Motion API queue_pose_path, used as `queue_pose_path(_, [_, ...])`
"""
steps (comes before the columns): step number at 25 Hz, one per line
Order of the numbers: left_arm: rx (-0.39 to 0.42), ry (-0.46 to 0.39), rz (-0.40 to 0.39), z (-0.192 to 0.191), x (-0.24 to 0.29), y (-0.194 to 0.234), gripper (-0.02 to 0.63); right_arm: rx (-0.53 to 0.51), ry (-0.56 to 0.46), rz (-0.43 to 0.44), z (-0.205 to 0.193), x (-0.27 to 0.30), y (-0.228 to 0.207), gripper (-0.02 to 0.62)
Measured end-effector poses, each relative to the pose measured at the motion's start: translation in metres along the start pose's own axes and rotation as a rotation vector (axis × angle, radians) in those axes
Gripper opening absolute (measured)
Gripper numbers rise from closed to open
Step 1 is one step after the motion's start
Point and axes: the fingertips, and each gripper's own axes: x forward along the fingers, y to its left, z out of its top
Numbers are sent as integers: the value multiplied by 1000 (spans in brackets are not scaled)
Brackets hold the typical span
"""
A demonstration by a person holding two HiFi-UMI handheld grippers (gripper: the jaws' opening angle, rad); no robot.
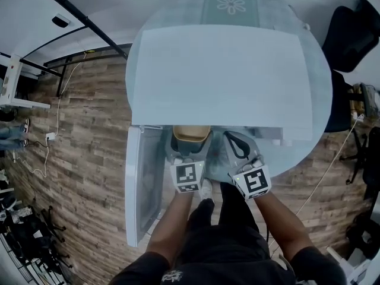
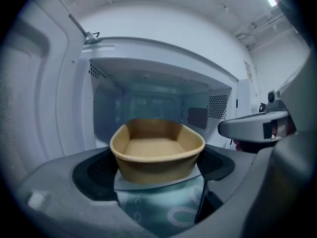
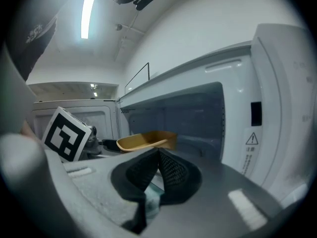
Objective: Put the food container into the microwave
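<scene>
An empty tan food container (image 2: 157, 150) sits between the pads of my left gripper (image 2: 157, 171), which is shut on its two sides. It is held at the mouth of the white microwave (image 1: 219, 76), just over the front sill of the open cavity (image 2: 148, 105); whether it rests on the sill is unclear. In the head view the food container (image 1: 191, 133) pokes under the microwave's top, ahead of the left gripper (image 1: 189, 153). My right gripper (image 3: 157, 168) is shut on nothing, to the right of the food container (image 3: 146, 141). The right gripper (image 1: 239, 145) stays just outside the cavity.
The microwave door (image 1: 142, 183) hangs open to the left, next to my left arm. The microwave stands on a round table with a pale patterned cloth (image 1: 309, 141). The microwave's right front panel (image 3: 280, 113) bears a warning label. Wooden floor, cables and chairs surround the table.
</scene>
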Motion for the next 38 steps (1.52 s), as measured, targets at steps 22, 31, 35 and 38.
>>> queue_pose_path(22, [-3,40,6,-16,48,-4,505,51,-7,-27,-10,1,-9,2])
queue_pose_path(31, [-9,34,16,-18,43,0,526,51,-5,-39,-10,-11,-6,2])
queue_pose_path(35, [-10,40,17,-17,21,-5,528,41,-12,-41,-5,-18,-1,2])
queue_pose_path(38, [-3,17,5,-10,-6,-12,526,15,-27,-38,1,-24,7,2])
